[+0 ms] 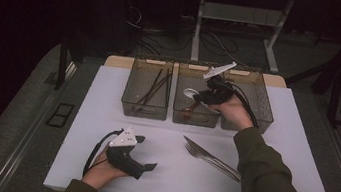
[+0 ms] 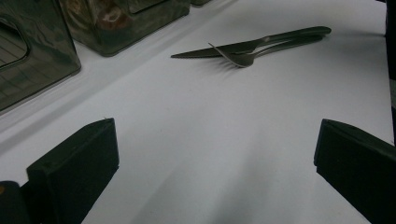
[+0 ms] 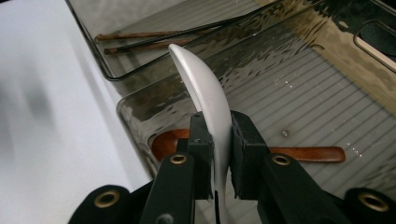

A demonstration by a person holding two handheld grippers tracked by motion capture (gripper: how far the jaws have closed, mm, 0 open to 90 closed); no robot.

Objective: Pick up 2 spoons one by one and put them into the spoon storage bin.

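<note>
Overhead, right tongs [image 3: 217, 154] clamp one white spoon [image 3: 205, 88], bowl pointing away over the middle of three bins [image 1: 195, 117]; left tongs [image 2: 215, 163] gape empty

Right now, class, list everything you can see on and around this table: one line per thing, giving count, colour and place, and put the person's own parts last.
Bins: three, smoky clear, in a row at the table's far edge.
Chopsticks: a few, dark brown, in the left bin.
Wooden spoon: one, reddish brown, flat in the middle bin.
White spoon: one, white, held over the middle bin.
Knife: one, grey metal, on the table right of centre.
Fork: one, grey metal, against the knife.
Table: one, white top.
Left gripper: black, open, resting near the front edge.
Right gripper: black, shut on the white spoon.
Sleeves: olive green.
</note>
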